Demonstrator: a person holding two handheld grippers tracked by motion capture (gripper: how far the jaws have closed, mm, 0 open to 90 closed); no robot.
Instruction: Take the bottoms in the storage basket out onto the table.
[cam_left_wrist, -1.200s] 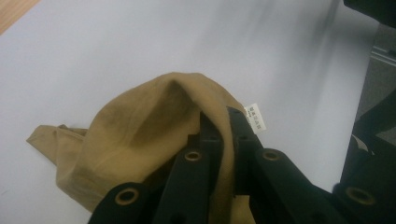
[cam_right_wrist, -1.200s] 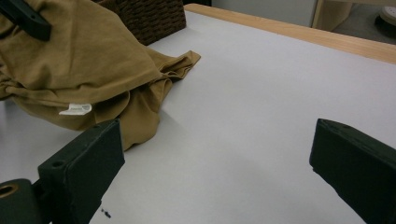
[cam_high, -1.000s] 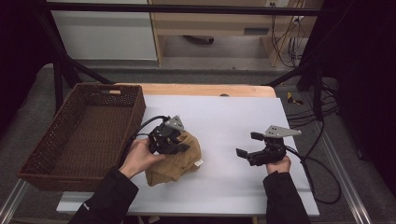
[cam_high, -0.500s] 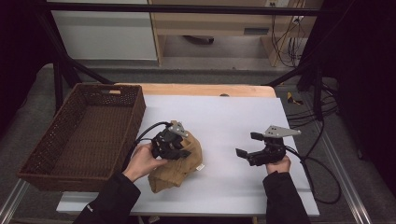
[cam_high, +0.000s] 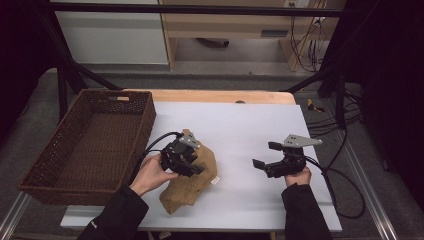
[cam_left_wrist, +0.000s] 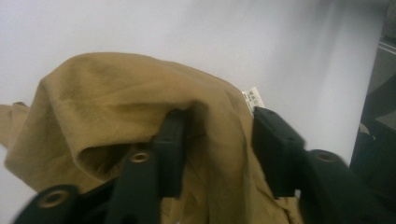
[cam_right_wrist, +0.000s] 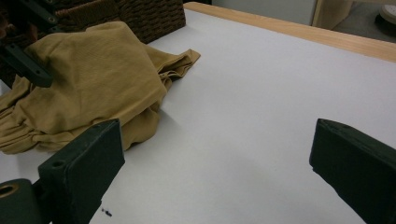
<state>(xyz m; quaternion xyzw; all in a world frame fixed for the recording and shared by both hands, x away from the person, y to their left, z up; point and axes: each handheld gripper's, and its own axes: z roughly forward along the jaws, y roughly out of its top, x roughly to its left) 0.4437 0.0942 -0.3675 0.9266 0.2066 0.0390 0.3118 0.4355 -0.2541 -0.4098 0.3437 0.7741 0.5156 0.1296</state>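
Wicker basket (cam_high: 90, 145) sits at the left end of the table (cam_high: 250, 125), dark brown, its near right corner just beside the person's left hand (cam_high: 150, 172). Right of it, on the white table top, lies a crumpled tan cloth (cam_high: 192, 182) (a small white label (cam_left_wrist: 253, 98) pokes out at its edge), bunched up rather than flat. The left tongs (cam_high: 192, 162) rest on top of this cloth. In the left gripper view their two black jaws have just been opening and now stand partly apart, with a fold of the tan fabric lying between them; one jaw is tucked under a ridge of the cloth, the other sits against its outer side, and the pads do not press the fold. Further right, well apart from the cloth, the right tongs (cam_high: 265, 160) hang just above bare table in the person's right hand (cam_high: 298, 176), pointing left toward the cloth. Their jaws are spread wide with nothing between them, as the right gripper view shows plainly.
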